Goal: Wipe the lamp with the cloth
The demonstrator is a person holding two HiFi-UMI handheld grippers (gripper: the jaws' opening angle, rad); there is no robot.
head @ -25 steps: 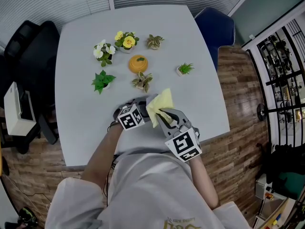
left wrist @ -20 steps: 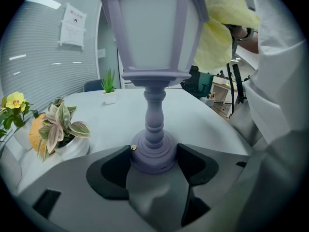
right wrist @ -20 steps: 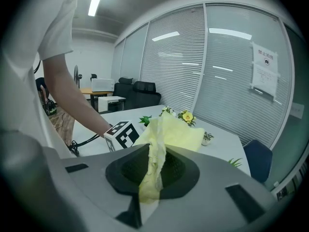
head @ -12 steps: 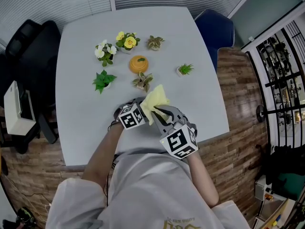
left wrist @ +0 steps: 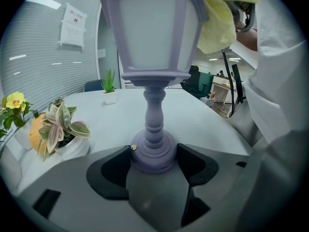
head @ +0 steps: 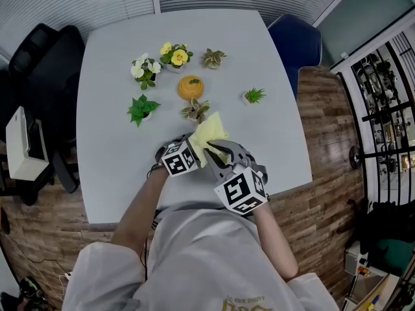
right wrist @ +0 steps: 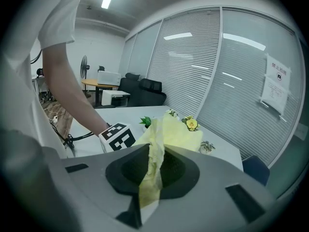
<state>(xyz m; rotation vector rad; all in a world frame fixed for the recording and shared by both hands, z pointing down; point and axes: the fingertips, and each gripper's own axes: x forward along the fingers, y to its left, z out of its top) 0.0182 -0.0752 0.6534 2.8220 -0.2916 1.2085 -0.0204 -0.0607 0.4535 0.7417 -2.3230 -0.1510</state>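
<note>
Head view: right hand-held gripper and cloth have shifted slightly left. Left gripper view: left hand-held gripper clamps the upright lamp by its base, near side of the desk; cloth drapes its top. Right gripper view: jaws pinch the cloth.

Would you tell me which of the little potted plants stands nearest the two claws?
The variegated pink-and-green plant, on the person's side of the orange object; the other plants all stand farther off.
</note>
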